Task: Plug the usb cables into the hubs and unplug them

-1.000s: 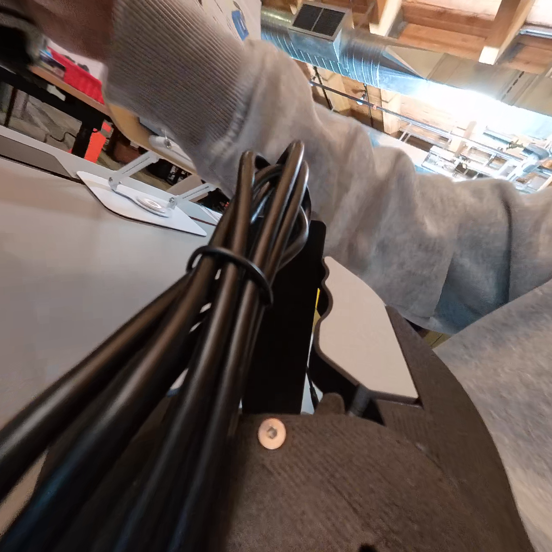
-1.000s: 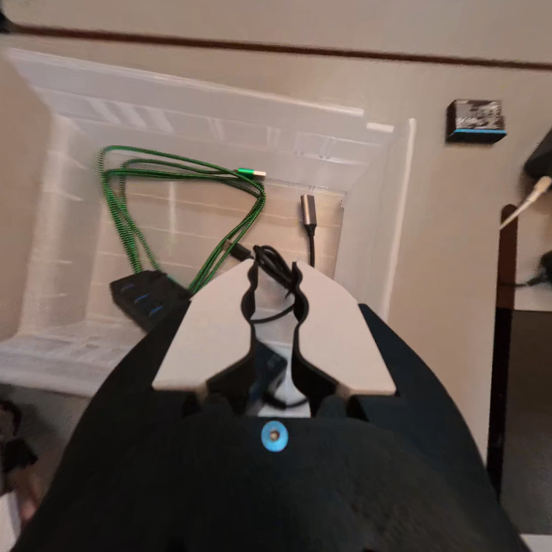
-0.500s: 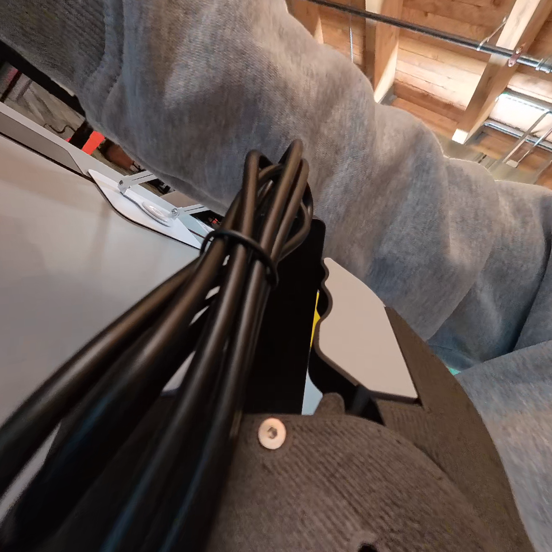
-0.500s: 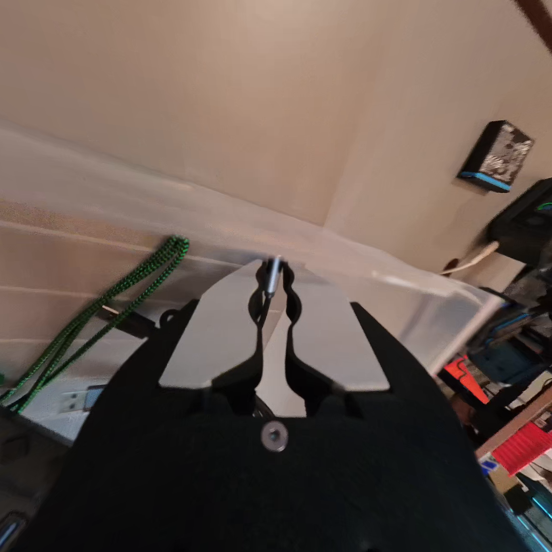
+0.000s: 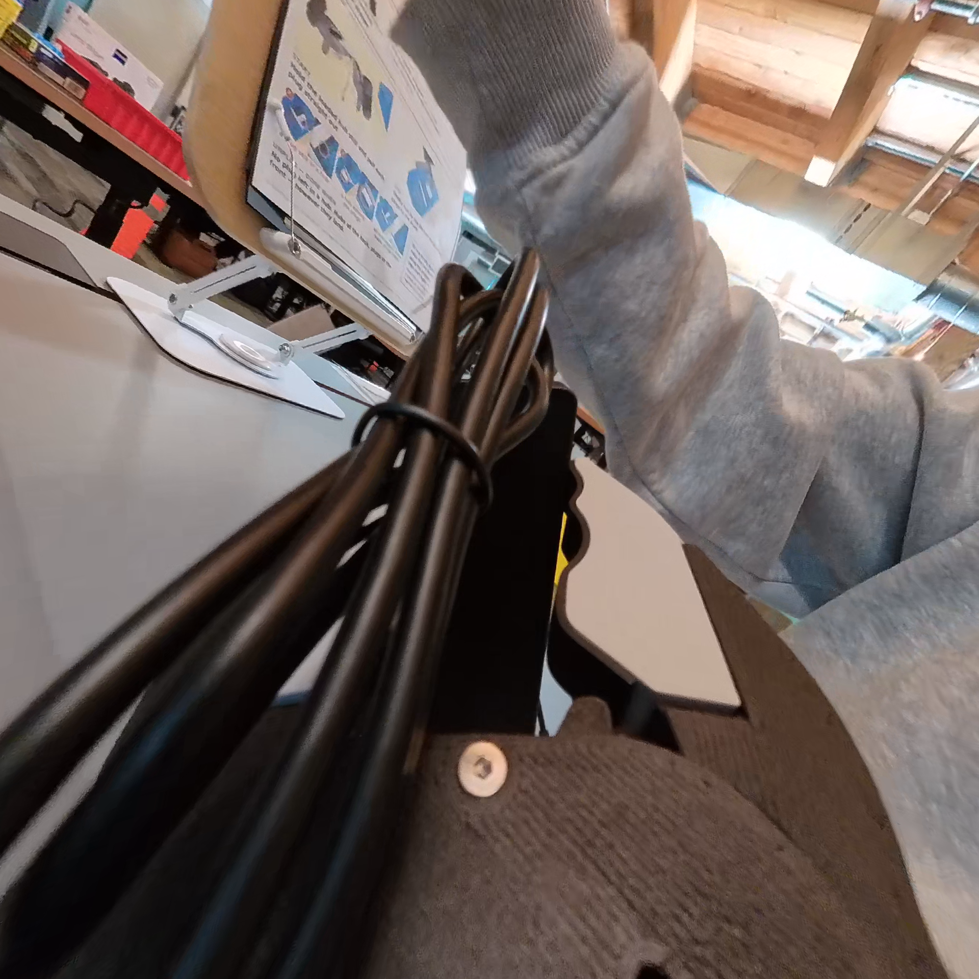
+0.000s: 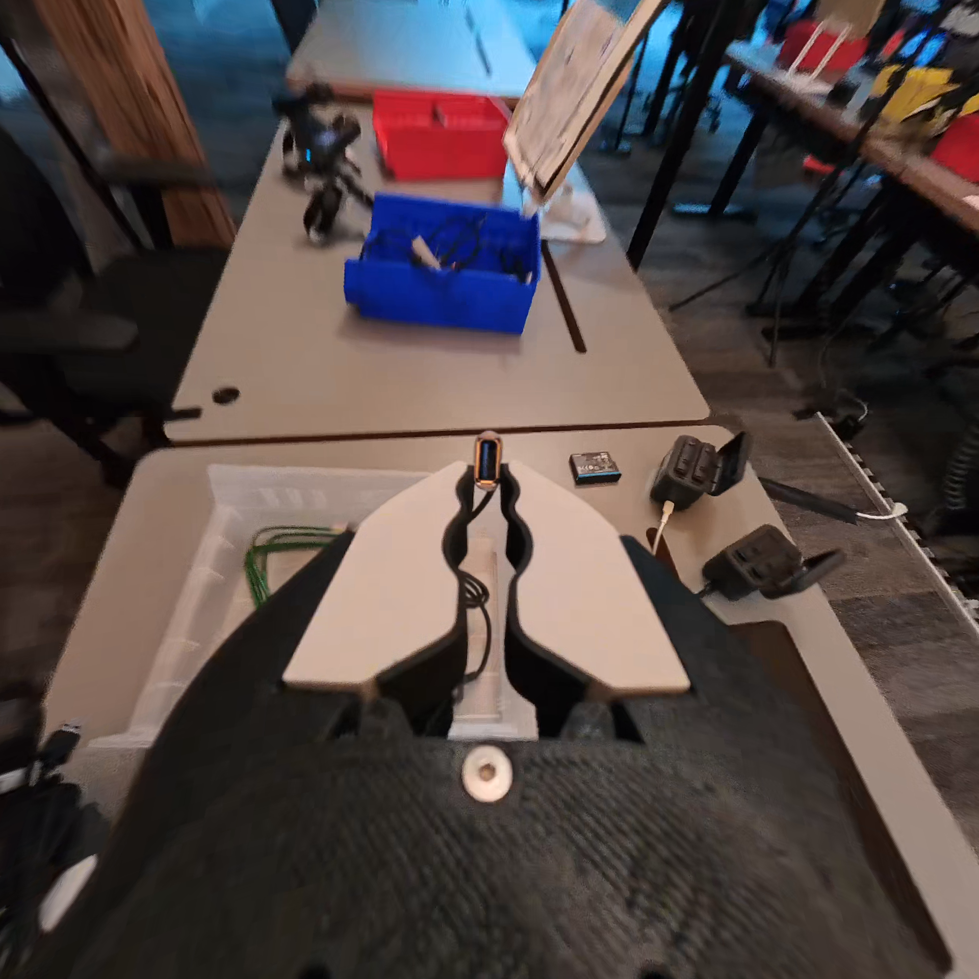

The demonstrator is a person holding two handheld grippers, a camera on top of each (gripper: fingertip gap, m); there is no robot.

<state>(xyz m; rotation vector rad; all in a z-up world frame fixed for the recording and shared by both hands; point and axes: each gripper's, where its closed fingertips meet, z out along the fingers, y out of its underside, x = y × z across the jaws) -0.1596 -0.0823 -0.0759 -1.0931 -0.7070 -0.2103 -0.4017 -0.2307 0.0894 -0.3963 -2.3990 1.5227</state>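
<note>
My left gripper [image 5: 530, 477] is shut on a flat black block, seemingly a hub [image 5: 503, 572]. A tied bundle of thick black cable [image 5: 424, 477] lies over its left finger and hides it. The grey right pad [image 5: 635, 593] shows. My right gripper [image 6: 486, 471] is shut on a metal USB connector [image 6: 486, 454] with a blue inside. The connector sticks out past the fingertips, and its thin black cable [image 6: 477, 593] hangs down between the fingers. Below lies a clear plastic bin [image 6: 233, 492] with a green braided cable [image 6: 265, 551] in it.
A person's grey sleeve [image 5: 662, 328] crosses above the left gripper. A tilted document stand [image 5: 339, 138] is on the table. A black battery [image 6: 594, 467] and two black open cases [image 6: 694, 469] lie at the right. A blue bin [image 6: 439, 288] and a red bin [image 6: 439, 132] stand on the far table. The grippers' ends are close to 30 centimetres from one another.
My right gripper has lifted out of the clear bin with the connector and now faces across the tables. The sleeve has shifted up and right, uncovering the document stand. The left gripper's hold is unchanged.
</note>
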